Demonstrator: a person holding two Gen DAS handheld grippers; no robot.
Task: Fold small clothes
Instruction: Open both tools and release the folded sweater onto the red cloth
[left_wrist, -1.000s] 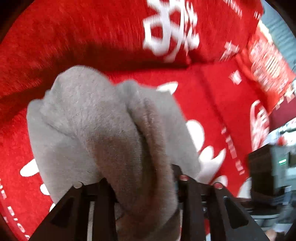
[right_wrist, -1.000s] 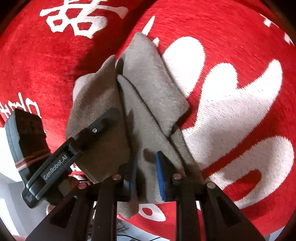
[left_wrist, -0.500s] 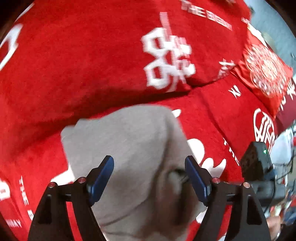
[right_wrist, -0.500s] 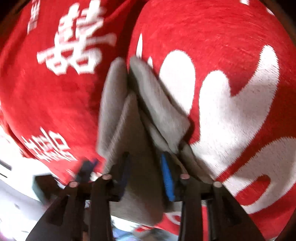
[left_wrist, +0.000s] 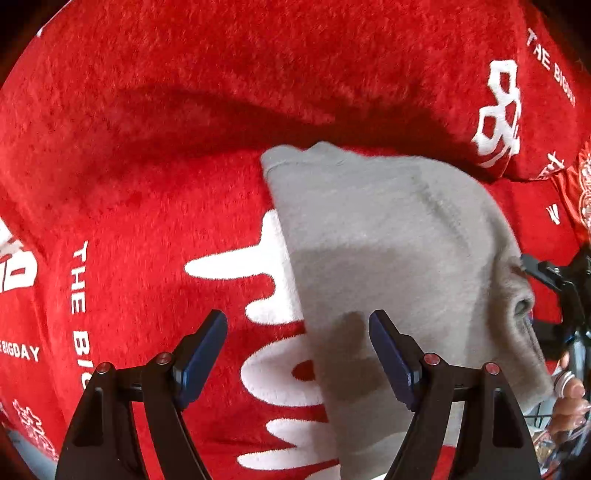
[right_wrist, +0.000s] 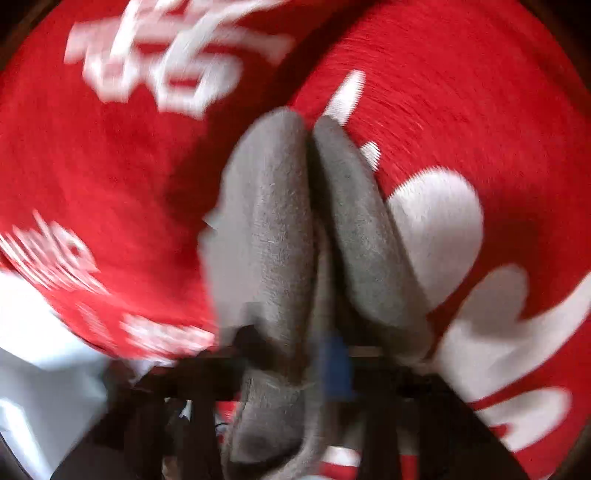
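A small grey fleece garment (left_wrist: 388, 258) lies on a red blanket with white lettering (left_wrist: 147, 184). In the left wrist view my left gripper (left_wrist: 297, 350) is open and empty, its blue pads apart just over the garment's near left edge. In the right wrist view, which is blurred by motion, my right gripper (right_wrist: 299, 365) is shut on a bunched fold of the garment (right_wrist: 280, 229), which hangs in two thick folds ahead of the fingers. The right gripper's body (left_wrist: 561, 295) shows at the right edge of the left wrist view, at the garment's right end.
The red blanket (right_wrist: 461, 92) covers the whole surface and rises in a thick fold behind the garment (left_wrist: 258, 92). A pale floor or sheet (right_wrist: 40, 350) shows past the blanket's edge at lower left in the right wrist view.
My left gripper let go of the garment, opened and drew back to the left. My right gripper stays shut on the garment and moves with it, so its view is blurred.
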